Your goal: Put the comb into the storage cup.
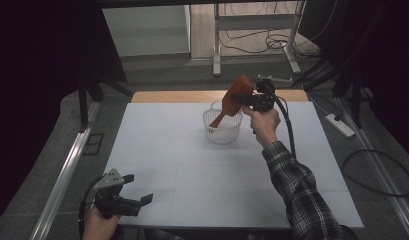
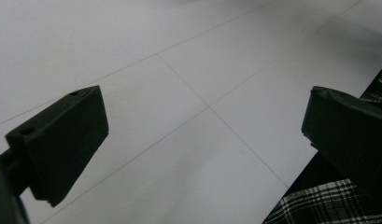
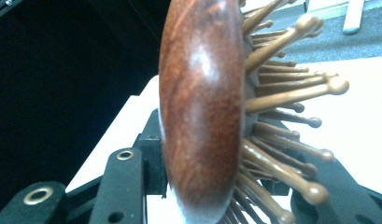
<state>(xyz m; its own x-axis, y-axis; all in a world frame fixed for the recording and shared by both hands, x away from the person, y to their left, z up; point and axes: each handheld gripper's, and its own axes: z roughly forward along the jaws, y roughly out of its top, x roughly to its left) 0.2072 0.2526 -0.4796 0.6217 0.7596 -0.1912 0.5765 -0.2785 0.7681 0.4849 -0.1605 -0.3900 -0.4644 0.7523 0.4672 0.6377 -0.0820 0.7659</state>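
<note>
A reddish-brown wooden hairbrush (image 1: pixel 235 98) is held up over a clear plastic basket (image 1: pixel 222 126) at the table's far middle, its handle slanting down into the basket. My right gripper (image 1: pixel 252 99) is shut on the brush head. In the right gripper view the polished wooden back of the hairbrush (image 3: pixel 200 107) stands between the jaws, with wooden bristle pins pointing right. My left gripper (image 1: pixel 137 196) rests low at the table's near left corner, held in a hand, jaws wide apart with bare table between its fingers (image 2: pixel 62 144).
A white tabletop (image 1: pixel 192 165) with faint seam lines covers most of the area. A plaid sleeve (image 1: pixel 302 195) reaches across the right side. Beyond the far edge stand metal frame legs (image 1: pixel 217 45) and floor cables; a power strip (image 1: pixel 340 125) lies at the right.
</note>
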